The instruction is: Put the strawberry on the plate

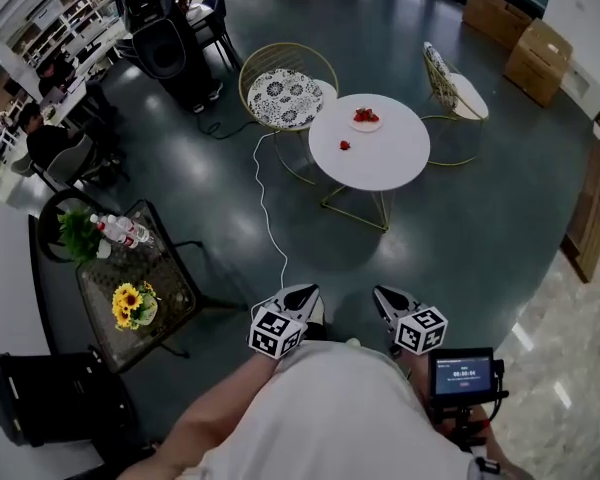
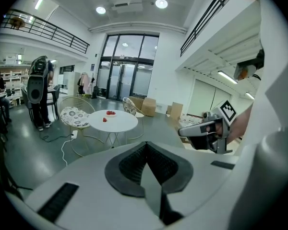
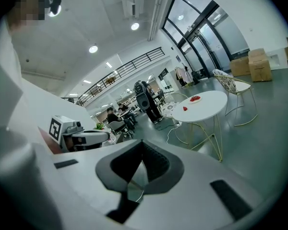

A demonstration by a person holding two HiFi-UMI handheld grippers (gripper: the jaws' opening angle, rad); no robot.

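A round white table [image 1: 380,163] stands a few steps ahead of me. On it lies a lone red strawberry [image 1: 345,146], and beyond that a small white plate [image 1: 366,119] holds more strawberries. The left gripper view shows the same strawberry [image 2: 104,120] and plate [image 2: 110,113] far off, as does the right gripper view, with strawberry [image 3: 185,108] and plate [image 3: 195,98]. My left gripper [image 1: 302,296] and right gripper [image 1: 382,296] are held close to my body, far from the table. Both the left gripper [image 2: 145,147] and the right gripper [image 3: 143,145] are shut and hold nothing.
Two wire chairs [image 1: 285,93] [image 1: 452,90] flank the table. A white cable [image 1: 265,203] runs across the dark floor towards me. A black side table [image 1: 145,293] at my left carries sunflowers and bottles. Cardboard boxes [image 1: 535,53] stand at the far right, people at desks at far left.
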